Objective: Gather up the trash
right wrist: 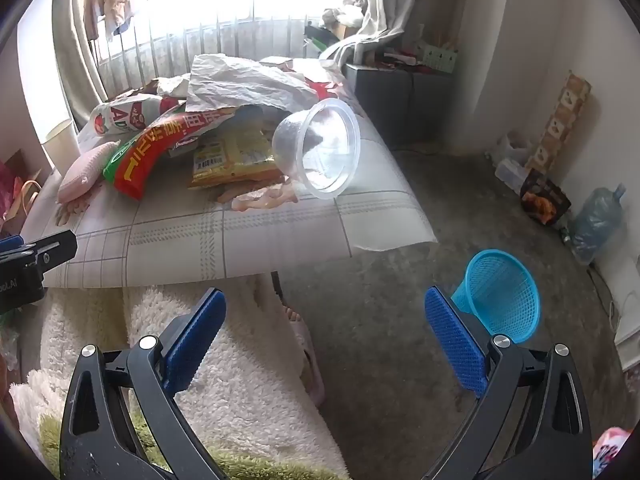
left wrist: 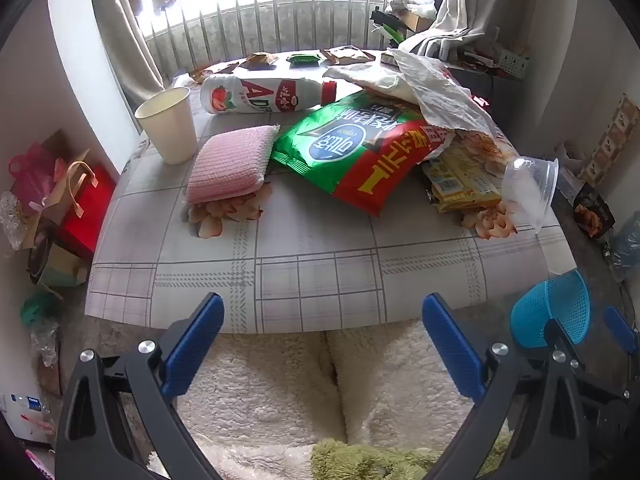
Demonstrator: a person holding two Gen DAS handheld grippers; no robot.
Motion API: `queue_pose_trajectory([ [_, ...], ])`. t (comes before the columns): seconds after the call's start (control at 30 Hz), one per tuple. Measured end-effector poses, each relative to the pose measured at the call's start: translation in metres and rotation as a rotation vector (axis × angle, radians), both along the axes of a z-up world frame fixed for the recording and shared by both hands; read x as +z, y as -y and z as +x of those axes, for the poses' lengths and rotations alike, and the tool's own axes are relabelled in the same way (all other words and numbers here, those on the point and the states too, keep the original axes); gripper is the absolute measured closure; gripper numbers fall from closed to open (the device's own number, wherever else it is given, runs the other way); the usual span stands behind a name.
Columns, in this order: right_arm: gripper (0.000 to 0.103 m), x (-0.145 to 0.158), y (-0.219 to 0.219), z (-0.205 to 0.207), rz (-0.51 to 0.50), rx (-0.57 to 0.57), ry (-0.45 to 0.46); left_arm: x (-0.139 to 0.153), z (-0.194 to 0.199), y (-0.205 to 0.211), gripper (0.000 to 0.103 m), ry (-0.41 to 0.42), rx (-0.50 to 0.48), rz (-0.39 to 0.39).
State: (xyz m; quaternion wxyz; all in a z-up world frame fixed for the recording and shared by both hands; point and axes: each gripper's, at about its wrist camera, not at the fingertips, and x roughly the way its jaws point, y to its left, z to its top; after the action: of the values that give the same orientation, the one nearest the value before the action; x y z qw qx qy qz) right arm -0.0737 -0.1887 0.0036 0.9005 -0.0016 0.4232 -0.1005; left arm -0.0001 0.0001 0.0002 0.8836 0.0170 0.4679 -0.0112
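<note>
A low table [left wrist: 320, 276] with a checked cloth holds trash: a green and red snack bag [left wrist: 356, 152], a white drink bottle [left wrist: 264, 94] lying down, a paper cup [left wrist: 168, 124], yellow wrappers [left wrist: 460, 184], crumpled white paper [left wrist: 424, 84] and a clear plastic cup [left wrist: 528, 188] on its side at the right edge. A blue mesh basket [right wrist: 500, 296] stands on the floor to the right. My left gripper [left wrist: 322, 340] is open and empty before the table's front edge. My right gripper [right wrist: 324, 336] is open and empty, beside the basket.
A pink sponge [left wrist: 232, 164] lies by the paper cup. Small packets [left wrist: 304, 58] sit at the table's far edge. Bags [left wrist: 72, 200] crowd the floor at left. A water jug [right wrist: 596, 220] and a box [right wrist: 544, 200] stand by the right wall. A white fluffy rug [right wrist: 224, 360] lies below.
</note>
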Motion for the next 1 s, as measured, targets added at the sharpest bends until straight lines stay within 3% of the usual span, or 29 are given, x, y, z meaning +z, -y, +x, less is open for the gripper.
queue_pose_trajectory([
  [1.0,0.008,0.0015,0.0031,0.0026,0.007,0.0,0.005,-0.0002,0.0001,0.0,0.006,-0.003,0.001,0.001],
])
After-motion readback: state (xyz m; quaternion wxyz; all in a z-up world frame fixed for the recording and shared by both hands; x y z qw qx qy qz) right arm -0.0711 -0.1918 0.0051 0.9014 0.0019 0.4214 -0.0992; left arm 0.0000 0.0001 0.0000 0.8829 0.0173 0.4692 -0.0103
